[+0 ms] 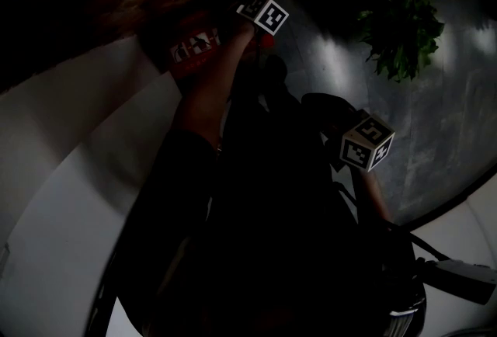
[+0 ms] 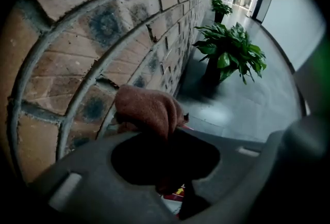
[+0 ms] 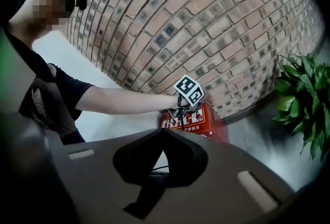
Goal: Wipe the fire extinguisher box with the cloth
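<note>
Your left gripper (image 2: 169,134) clamped on crumpled brown cloth (image 2: 148,108) at top of red fire extinguisher box (image 3: 195,118), far left; right gripper (image 3: 162,133) jaws together, empty.

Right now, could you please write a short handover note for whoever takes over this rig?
Left gripper: shut on the brown cloth, at the top edge of the red fire extinguisher box, close to the brick wall.
Right gripper: shut, empty, held back from the box and facing it.
Box: low against the wall, with a potted plant further along.
Done: the cloth is gripped and at the box top. How much is already wiped cannot be told.
Left: wipe the top, front and sides.
</note>
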### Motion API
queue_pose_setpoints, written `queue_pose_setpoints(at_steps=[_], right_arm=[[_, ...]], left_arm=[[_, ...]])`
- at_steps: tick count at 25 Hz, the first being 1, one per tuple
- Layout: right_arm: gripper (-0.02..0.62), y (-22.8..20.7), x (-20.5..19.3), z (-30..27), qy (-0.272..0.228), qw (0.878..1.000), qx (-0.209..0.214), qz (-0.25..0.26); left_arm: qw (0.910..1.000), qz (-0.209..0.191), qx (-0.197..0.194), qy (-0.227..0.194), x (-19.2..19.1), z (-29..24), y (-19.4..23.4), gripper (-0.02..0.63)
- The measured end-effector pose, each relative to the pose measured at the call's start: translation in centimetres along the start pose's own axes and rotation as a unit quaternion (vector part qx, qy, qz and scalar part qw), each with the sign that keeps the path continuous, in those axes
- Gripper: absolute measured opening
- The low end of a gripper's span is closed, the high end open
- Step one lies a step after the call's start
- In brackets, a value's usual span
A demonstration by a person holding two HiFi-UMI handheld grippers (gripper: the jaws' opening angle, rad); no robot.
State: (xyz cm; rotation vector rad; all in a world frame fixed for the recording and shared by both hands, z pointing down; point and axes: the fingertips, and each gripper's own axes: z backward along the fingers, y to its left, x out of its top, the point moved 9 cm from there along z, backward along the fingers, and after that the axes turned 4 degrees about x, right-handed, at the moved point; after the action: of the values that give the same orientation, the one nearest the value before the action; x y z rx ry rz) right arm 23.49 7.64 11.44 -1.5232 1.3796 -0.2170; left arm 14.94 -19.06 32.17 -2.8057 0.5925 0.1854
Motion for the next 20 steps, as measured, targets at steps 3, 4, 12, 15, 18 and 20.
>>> queue_pose_setpoints(at_steps=[3, 4, 12, 15, 18, 20], right_arm=[[0.0, 0.1, -0.3, 0.2, -0.005, 1.0, 0.001, -0.002], [0.0, 0.2, -0.3, 0.2, -0.006, 1.0, 0.001, -0.002], [0.0, 1.2, 0.5, 0.7, -0.018, 1.0, 0.015, 0.017], [0.0, 1.6, 1.7, 0.9, -0.034, 0.999, 0.025, 0.034], [0.0, 1.7, 2.2, 0.8, -0.035, 0.998, 0.042, 0.04], [0.0, 2.0, 2.4, 0.6, -0.028, 0.997, 0.057, 0.05]], left_arm=[[1.0, 0.004, -0.005, -0.007, 0.0, -0.1, -0.3, 0.087], [0.9997, 0.007, -0.019, -0.015, 0.3, -0.1, -0.7, 0.089], [0.9826, 0.008, -0.156, -0.1, 3.6, 4.8, -7.4, 0.089], [0.9763, 0.029, -0.168, -0.133, 3.6, 7.8, -6.6, 0.089], [0.9628, 0.095, -0.184, -0.174, 3.4, 11.0, -4.2, 0.089], [0.9465, 0.145, -0.197, -0.21, 2.9, 13.2, -2.5, 0.089]])
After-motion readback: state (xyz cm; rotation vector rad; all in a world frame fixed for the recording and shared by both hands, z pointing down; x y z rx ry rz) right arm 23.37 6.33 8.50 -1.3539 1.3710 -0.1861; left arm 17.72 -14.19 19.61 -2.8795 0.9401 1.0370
